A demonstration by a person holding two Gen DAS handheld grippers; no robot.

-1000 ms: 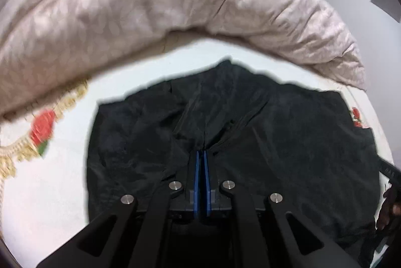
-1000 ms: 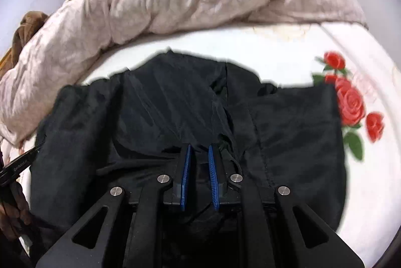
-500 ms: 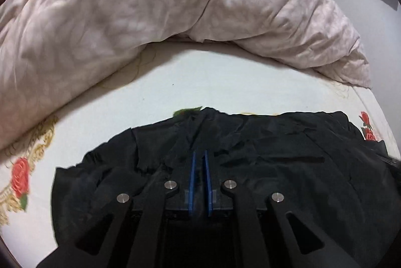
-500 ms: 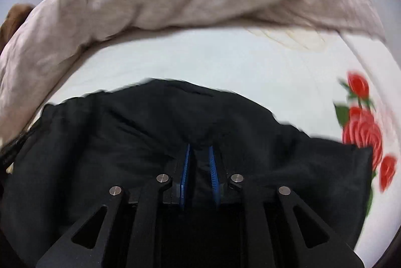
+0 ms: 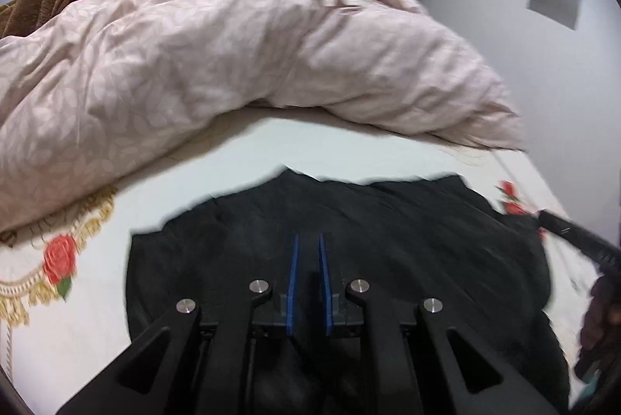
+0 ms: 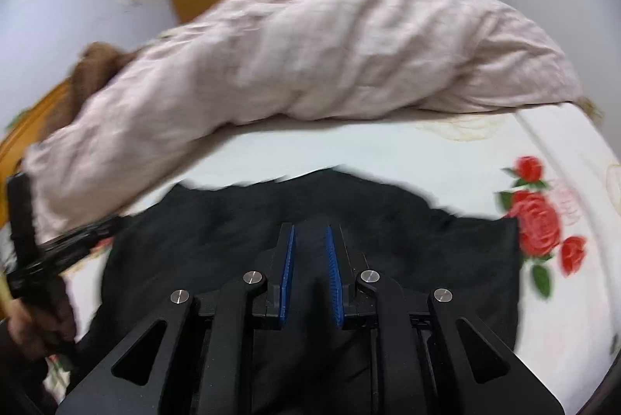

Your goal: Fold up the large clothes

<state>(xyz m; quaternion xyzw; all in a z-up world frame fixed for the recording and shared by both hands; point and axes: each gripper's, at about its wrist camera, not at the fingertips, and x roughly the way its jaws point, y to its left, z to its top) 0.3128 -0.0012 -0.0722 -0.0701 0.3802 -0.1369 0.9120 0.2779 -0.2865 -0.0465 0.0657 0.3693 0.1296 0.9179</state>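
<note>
Black garment (image 5: 388, 252) lies spread on the near part of the white rose-print bedsheet (image 5: 271, 147), with the crumpled pink duvet (image 5: 233, 54) heaped along the far side. Left gripper (image 5: 308, 244) hangs over the cloth's middle, blue pads a narrow slit apart, nothing pinched. Right gripper (image 6: 309, 234) likewise sits above the fabric; its jaws have just been opening, gap small and empty.
</note>
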